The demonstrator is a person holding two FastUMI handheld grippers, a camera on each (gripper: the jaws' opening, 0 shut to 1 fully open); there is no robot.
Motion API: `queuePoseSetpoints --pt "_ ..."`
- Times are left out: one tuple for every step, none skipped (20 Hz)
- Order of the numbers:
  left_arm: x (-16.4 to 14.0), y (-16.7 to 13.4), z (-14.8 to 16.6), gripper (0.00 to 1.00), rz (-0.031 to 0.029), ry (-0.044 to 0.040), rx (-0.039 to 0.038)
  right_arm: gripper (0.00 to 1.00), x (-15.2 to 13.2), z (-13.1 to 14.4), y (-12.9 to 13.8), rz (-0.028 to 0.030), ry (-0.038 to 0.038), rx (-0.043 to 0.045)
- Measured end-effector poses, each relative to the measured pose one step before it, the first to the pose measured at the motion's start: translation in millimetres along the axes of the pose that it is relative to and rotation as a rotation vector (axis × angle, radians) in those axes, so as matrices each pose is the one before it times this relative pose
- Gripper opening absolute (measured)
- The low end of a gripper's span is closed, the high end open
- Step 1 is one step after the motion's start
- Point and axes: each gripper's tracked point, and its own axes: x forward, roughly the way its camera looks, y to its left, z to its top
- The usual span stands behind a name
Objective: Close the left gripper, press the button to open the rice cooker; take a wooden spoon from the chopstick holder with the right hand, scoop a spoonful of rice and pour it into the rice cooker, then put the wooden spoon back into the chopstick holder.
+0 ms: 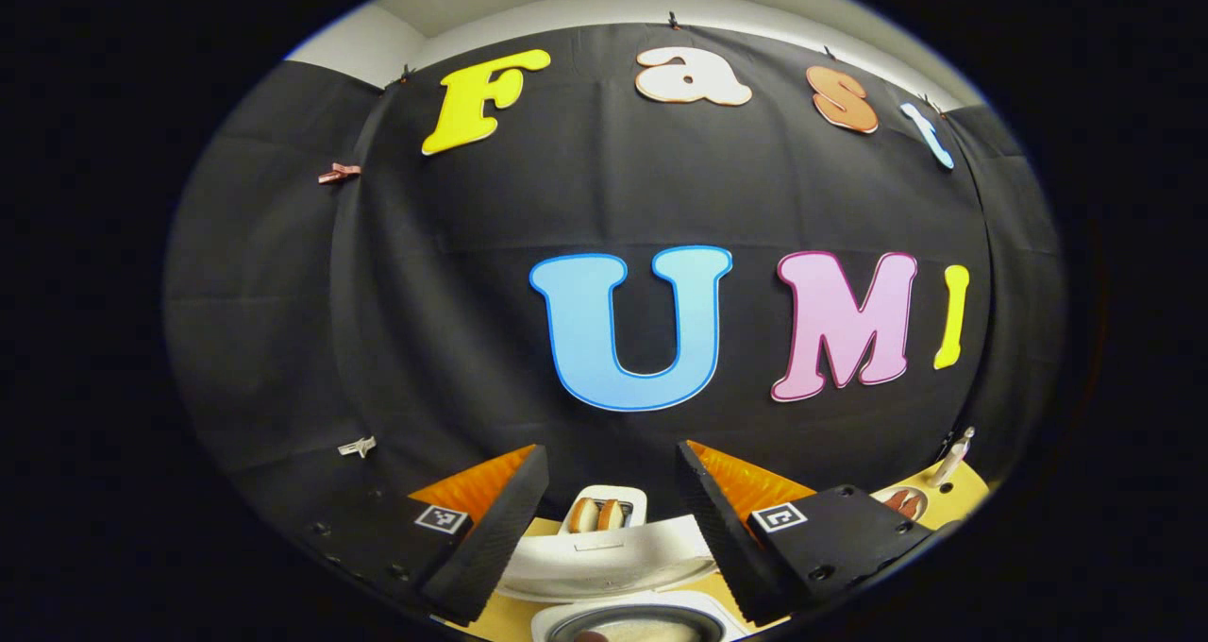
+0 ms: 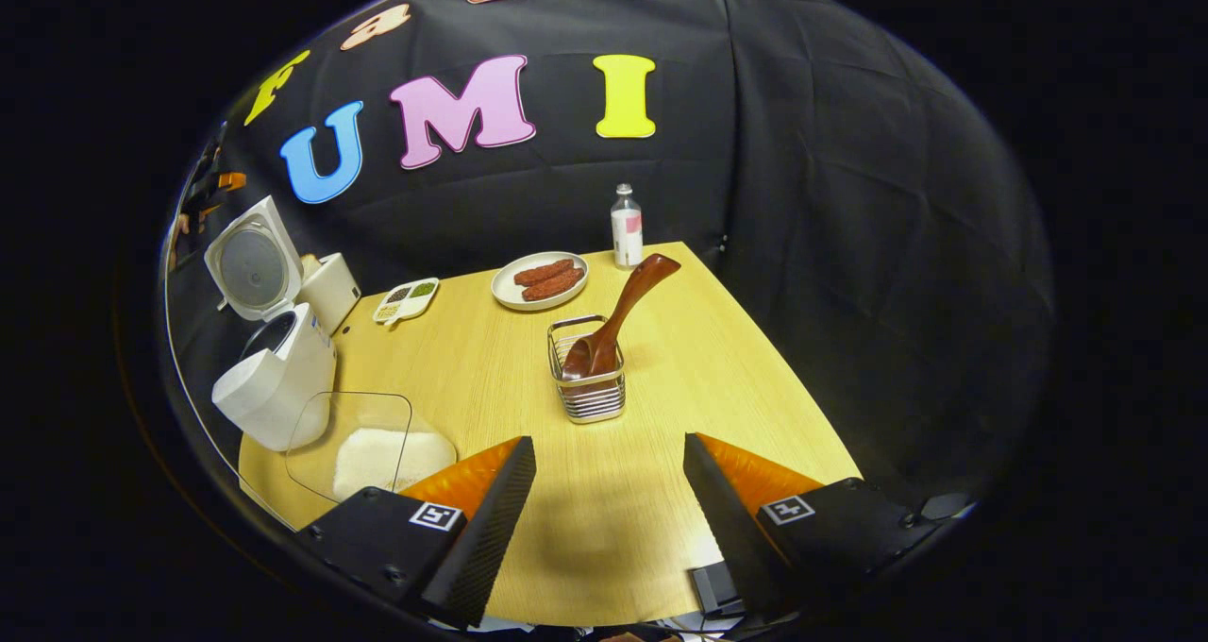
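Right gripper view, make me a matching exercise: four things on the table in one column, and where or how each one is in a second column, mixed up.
Things:
1. rice cooker
2. wooden spoon
3. plate
4. bottle

States:
A. holds brown sausages
B. stands at the table's far edge, by the black cloth
C. lid up, at the table's left side
D. leans out of the wire holder

Pairs: 1-C, 2-D, 3-A, 4-B
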Motion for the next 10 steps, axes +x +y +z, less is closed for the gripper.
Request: queuePoseSetpoints --pt "7.90 1.76 -10.00 0.94 -0.00073 0.02361 0.00305 0.99 -2.50 1.40 2.87 0.00156 -0.00372 -0.00959" --pt "8.42 2.48 -9.01 0.94 0.00091 0.02075 -0.00296 0.99 -2.30 1.27 4.45 0.00253 -0.00433 -0.00803" --pt "7.12 1.85 -6.91 0.94 -0.00556 0.01746 0.00175 0.99 -1.64 1.66 3.95 0.00377 -0.00696 -0.00754" --pt "6.62 3.99 -6.38 0.93 0.01190 0.01019 -0.00573 0.99 -2.44 2.11 3.87 0.00445 -0.00950 -0.00823" --pt "6.95 2.20 -7.73 0.93 0.00253 0.02775 -0.02116 0.99 -1.50 2.24 3.84 0.00378 -0.00872 -0.00920" --pt "6.38 1.00 -11.79 0.94 0.00372 0.04256 -0.03207 0.99 -2.31 0.82 3.60 0.00398 -0.00906 -0.00923" --pt "2.09 -0.78 -10.47 0.94 -0.00195 0.04227 -0.03860 0.99 -1.92 1.42 2.45 0.00002 -0.00725 -0.00776" --pt "-2.31 0.06 3.60 0.96 0.00600 -0.01372 -0.01979 0.99 -0.52 -0.37 1.57 -0.00304 -0.00529 -0.00507" --pt "-1.50 -2.40 -3.78 0.99 -0.00002 0.02806 0.00869 0.99 -0.70 -0.41 3.61 0.00461 -0.00408 -0.00209" --pt "-0.64 -0.87 -2.08 0.96 0.00576 0.01585 0.00700 0.99 -1.81 -1.12 4.83 0.00543 -0.00137 -0.00339"
